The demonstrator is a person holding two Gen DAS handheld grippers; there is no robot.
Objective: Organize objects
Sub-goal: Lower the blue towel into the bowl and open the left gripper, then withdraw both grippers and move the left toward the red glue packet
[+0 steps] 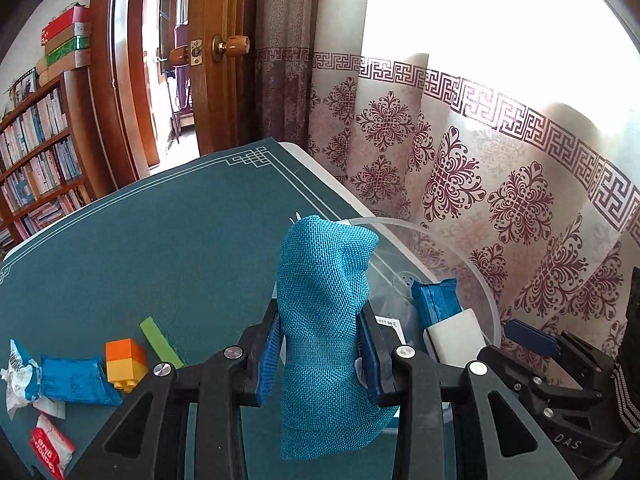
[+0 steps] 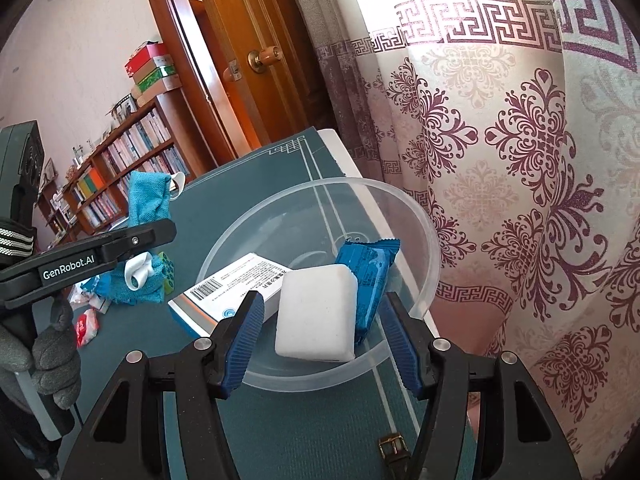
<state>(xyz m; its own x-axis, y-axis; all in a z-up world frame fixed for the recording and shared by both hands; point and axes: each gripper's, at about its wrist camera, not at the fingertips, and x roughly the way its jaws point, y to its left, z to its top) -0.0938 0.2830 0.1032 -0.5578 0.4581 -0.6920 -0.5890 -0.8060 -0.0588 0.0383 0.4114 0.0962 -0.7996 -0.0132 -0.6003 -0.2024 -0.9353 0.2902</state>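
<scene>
My left gripper (image 1: 318,344) is shut on a turquoise woven fabric strap (image 1: 324,320) and holds it upright above the table, just left of the clear plastic bowl (image 1: 486,280). The strap also shows in the right wrist view (image 2: 146,196). My right gripper (image 2: 322,328) is open and empty, its fingers either side of the near rim of the bowl (image 2: 416,216). In the bowl lie a white block (image 2: 318,314), a blue snack packet (image 2: 370,276) and a white box with a barcode (image 2: 236,284).
On the green table mat (image 1: 160,240) at the left lie an orange-yellow toy brick (image 1: 124,364), a green strip (image 1: 160,342), a blue packet (image 1: 74,378) and a red-white packet (image 1: 52,446). A patterned curtain (image 1: 480,160) hangs behind the table. A watch strap buckle (image 2: 394,446) lies near me.
</scene>
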